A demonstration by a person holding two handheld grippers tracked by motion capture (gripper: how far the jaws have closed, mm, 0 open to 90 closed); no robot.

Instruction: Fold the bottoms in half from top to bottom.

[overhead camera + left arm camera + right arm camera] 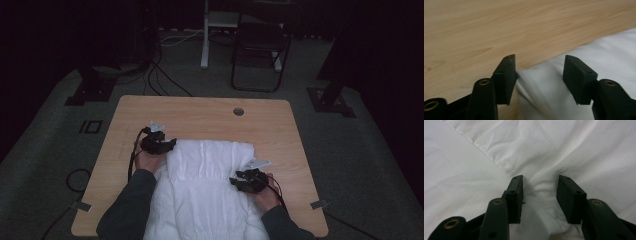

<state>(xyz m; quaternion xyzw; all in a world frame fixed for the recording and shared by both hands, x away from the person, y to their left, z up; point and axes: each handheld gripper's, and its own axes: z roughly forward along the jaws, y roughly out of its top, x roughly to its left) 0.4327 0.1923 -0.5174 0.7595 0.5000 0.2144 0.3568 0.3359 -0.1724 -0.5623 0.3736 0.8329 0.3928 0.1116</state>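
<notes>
A white padded cloth (205, 180) lies on the wooden table (200, 112), reaching from the table's middle to its near edge. My left gripper (167, 145) is at the cloth's far left corner. In the left gripper view its jaws (539, 58) stand open, with the cloth's edge (604, 50) lying between them and bare wood (499, 25) beyond. My right gripper (237, 181) rests on the right side of the cloth. It is open (540, 178), pressed into the cloth (474, 170), with a small ridge of fabric rising between the jaws.
A round hole (238, 111) sits near the table's far edge. Beyond the table are a dark chair (260, 45), a white post (204, 35) and cables (165, 80) on grey carpet. Dark sleeves (127, 205) come in from the bottom.
</notes>
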